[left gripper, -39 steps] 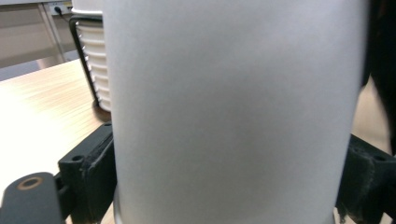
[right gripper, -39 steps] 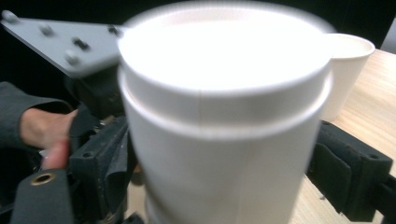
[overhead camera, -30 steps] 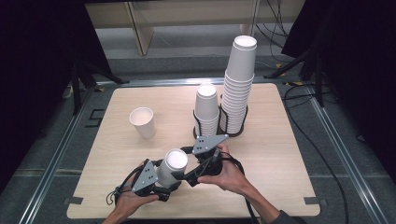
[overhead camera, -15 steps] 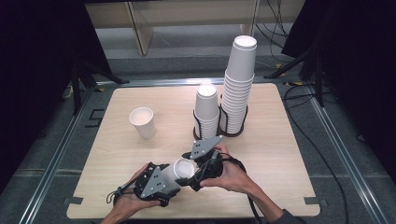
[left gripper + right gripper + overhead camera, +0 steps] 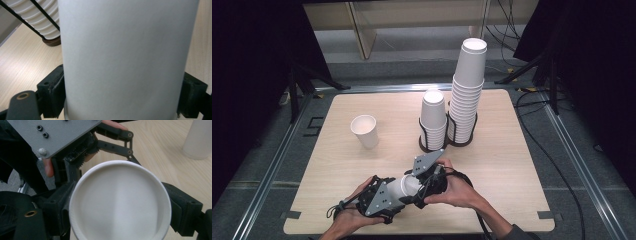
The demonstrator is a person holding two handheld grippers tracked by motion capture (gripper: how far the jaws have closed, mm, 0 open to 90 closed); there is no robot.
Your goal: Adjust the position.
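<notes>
1. Dark curtains ring a pale wooden surface (image 5: 362,165) that carries two wire holders at its far side: a short stack of cups (image 5: 433,120) and, just beside it, a tall stack of cups (image 5: 467,90).
2. One loose cup (image 5: 365,131) stands upright and alone, well left of the holders, likely set there as a finished piece.
3. Near the front edge, a paper cup (image 5: 404,187) lies roughly level between the two hands, off the wood.
4. The left claw (image 5: 384,197) has just been closing its jaws on the cup's wall; in the left gripper view the cup (image 5: 125,60) sits between both black pads, which press its sides, so it is gripped.
5. The right claw (image 5: 427,182) meets the cup from its mouth end. In the right gripper view the cup's rim (image 5: 120,202) lies between the two jaws, which sit against its edge; I judge them closed on it, though the contact is partly hidden.
6. Holding the cup at both ends suggests a hand-over or a pulling apart of nested cups; which one I cannot tell.
7. A light squeeze seems wise, since thin paper walls dent easily.
</notes>
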